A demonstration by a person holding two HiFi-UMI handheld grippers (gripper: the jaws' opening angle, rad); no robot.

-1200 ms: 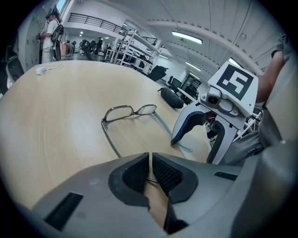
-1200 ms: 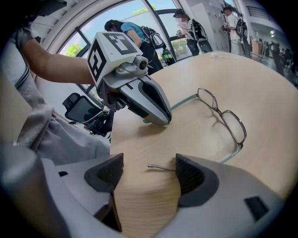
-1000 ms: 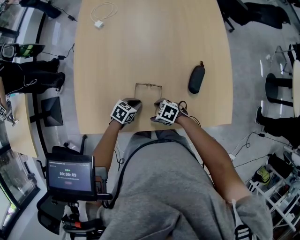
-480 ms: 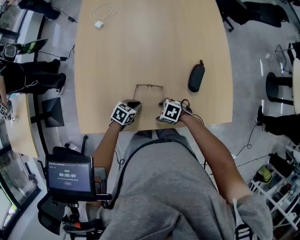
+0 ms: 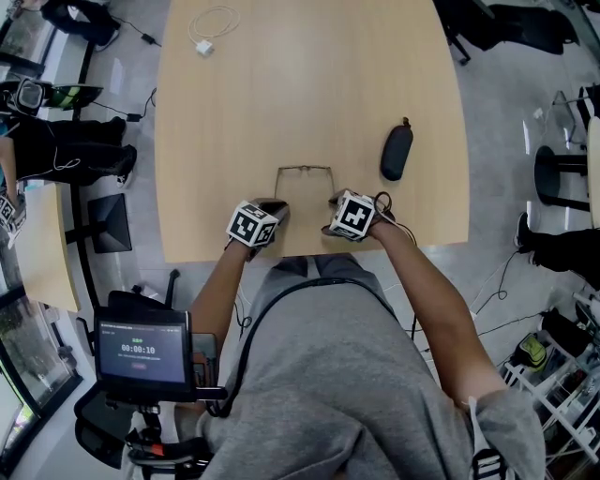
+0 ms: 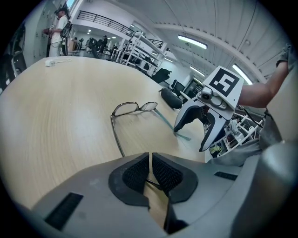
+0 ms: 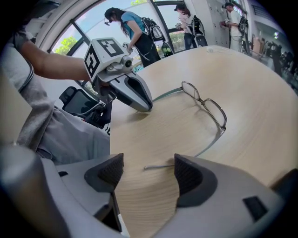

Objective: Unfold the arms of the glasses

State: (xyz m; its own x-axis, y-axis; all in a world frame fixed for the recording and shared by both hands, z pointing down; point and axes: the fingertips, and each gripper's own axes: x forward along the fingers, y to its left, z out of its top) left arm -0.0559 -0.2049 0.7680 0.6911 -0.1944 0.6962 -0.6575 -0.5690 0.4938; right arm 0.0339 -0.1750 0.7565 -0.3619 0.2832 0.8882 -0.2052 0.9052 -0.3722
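Thin metal-framed glasses lie on the wooden table near its front edge, both arms spread out toward me. My left gripper is shut on the tip of the left arm; in the left gripper view the thin arm runs from the lenses into the closed pads. My right gripper is open around the tip of the other arm. In the right gripper view that tip lies on the wood between the spread jaws, touching neither, and the lenses sit beyond.
A dark glasses case lies to the right of the glasses. A white cable with a charger sits at the far left of the table. The table's front edge runs just under both grippers. People stand beyond the table.
My right gripper has shifted to the right and a little farther onto the table. The left gripper stays where it was, still shut on the left arm.
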